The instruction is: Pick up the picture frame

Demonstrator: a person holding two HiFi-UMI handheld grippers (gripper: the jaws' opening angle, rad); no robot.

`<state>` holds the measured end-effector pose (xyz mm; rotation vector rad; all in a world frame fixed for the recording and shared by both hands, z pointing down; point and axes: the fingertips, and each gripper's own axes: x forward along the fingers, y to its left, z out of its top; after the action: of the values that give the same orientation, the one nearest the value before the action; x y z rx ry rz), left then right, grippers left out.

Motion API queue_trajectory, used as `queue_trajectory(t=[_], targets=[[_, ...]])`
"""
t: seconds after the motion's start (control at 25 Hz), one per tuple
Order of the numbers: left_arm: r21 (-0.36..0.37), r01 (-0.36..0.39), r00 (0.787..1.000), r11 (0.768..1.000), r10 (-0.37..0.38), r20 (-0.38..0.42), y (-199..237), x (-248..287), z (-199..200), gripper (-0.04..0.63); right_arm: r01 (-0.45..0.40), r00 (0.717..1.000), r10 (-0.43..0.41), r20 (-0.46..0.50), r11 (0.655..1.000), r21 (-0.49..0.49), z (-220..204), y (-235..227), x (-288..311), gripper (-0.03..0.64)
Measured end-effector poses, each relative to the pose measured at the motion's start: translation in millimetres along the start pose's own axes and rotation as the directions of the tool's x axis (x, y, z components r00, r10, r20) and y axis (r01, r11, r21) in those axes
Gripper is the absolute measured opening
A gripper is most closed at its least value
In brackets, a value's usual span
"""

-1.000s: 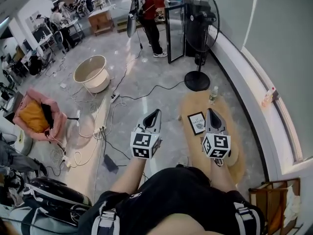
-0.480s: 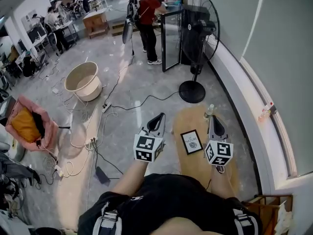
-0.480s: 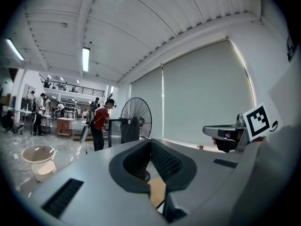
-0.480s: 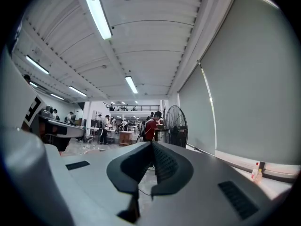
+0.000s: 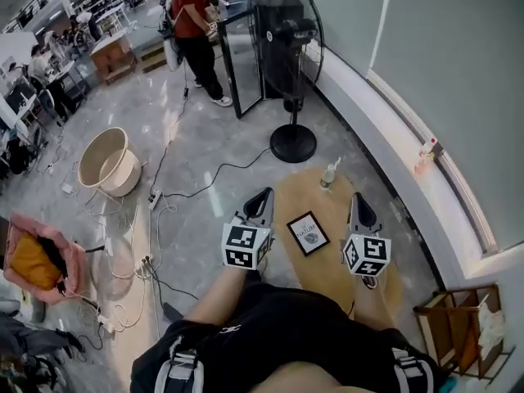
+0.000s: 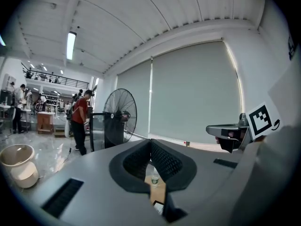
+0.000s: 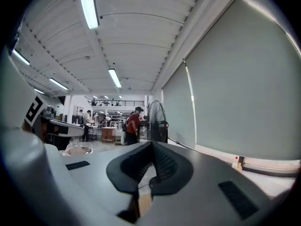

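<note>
A small black picture frame [image 5: 309,232] with a white print lies flat on a low oval wooden table [image 5: 336,260]. My left gripper [image 5: 264,196] hovers just left of the table's edge, shut with nothing in it. To the right of the frame, my right gripper [image 5: 359,201] hangs over the table, also shut and empty. Both point forward, about level, with the frame between them. In the left gripper view a corner of the frame [image 6: 160,207] shows below the shut jaws, and the right gripper [image 6: 230,131] shows at the right.
A small bottle [image 5: 329,173] stands at the table's far end. A tall pedestal fan [image 5: 291,64] and a glass-door cabinet [image 5: 246,56] stand beyond. Cables [image 5: 164,203], a beige tub [image 5: 108,162] and a pink bag [image 5: 37,256] lie left. A wall ledge [image 5: 409,154] runs right.
The person has walked forward: the table and frame have shifted nearer and more under the grippers, the fan has come closer. Both grippers stay shut and keep the same spacing.
</note>
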<state>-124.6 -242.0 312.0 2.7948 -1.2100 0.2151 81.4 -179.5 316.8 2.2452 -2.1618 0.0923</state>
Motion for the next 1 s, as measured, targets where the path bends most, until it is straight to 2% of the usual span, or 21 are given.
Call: queue_trajectory(t=[0.08,0.2,0.44,0.68,1.0], targets=[[0.006,0.073,0.997,0.997,-0.073,-0.009,-4.1,25.0,-2.4,0.021,0.079,0.997,-0.079,-0.009,0.997,0.004,-4.1,-16.7,0.9,0.017],[0.016,0.194,0.981,0.981,-0.193,-0.036,-10.1,63.9,-8.3,0.021,0.21,0.977,-0.209,-0.029,0.977,0.024,-12.4,-41.6,0.3,0.017],[0.014,0.307,0.95,0.952,-0.306,-0.061,3.9,126.5,-5.3,0.021,0.364,0.93,-0.36,-0.077,0.93,0.045,-27.7,-70.7,14.7,0.017],[0.023,0.403,0.911,0.915,-0.399,-0.1,20.9,173.1,-8.6,0.021,0.477,0.877,-0.469,-0.109,0.876,0.068,-42.4,-74.5,29.2,0.017],[0.041,0.532,0.837,0.846,-0.517,-0.179,12.1,222.7,-31.4,0.021,0.587,0.8,-0.562,-0.208,0.805,0.085,-86.7,-74.8,27.7,0.017]])
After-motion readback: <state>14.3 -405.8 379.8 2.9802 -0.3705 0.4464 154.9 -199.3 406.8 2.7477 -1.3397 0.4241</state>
